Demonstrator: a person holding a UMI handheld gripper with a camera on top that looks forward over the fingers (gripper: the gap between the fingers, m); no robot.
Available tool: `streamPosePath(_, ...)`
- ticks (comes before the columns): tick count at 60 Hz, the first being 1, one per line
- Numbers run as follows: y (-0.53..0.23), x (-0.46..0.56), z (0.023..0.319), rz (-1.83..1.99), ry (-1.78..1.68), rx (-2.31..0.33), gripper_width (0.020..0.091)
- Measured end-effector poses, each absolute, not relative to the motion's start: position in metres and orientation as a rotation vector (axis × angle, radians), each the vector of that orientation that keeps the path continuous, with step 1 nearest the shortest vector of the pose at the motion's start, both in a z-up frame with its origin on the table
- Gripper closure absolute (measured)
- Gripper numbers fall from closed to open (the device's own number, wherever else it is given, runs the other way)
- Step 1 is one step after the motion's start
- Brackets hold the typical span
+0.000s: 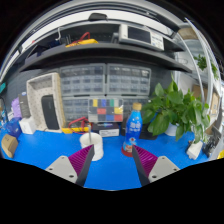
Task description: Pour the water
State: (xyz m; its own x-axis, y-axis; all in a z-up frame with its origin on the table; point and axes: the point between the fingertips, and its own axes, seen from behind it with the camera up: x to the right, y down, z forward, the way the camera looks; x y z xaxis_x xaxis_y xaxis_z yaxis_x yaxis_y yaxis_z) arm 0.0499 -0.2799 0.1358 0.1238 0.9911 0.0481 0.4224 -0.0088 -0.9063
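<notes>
A clear water bottle (134,124) with a blue cap and blue label stands on the blue tabletop (110,168), just beyond my right finger. A white cup (92,145) stands ahead of my left finger, a little nearer than the bottle. My gripper (112,160) hovers low over the table, open, with only bare blue surface between its two purple pads (80,158). Both objects are apart from the fingers.
A leafy green plant (178,108) in a white pot stands to the right. A colour chart (104,105) and drawer cabinets (100,80) line the back under a shelf. Small items and a wooden frame (45,100) sit at the left.
</notes>
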Motion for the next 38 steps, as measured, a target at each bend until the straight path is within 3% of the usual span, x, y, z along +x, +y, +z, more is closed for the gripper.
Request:
streamPosePath(17,-0.375,0.077,0.217,1.002,-1.454,-1.473,0.0327)
streamPosePath(28,-0.410,0.089,0.238,1.040,-1.464,-1.436,0.0325)
streamPosePath(38,-0.424,0.100,0.238,1.040,-1.468,-1.444,0.0326)
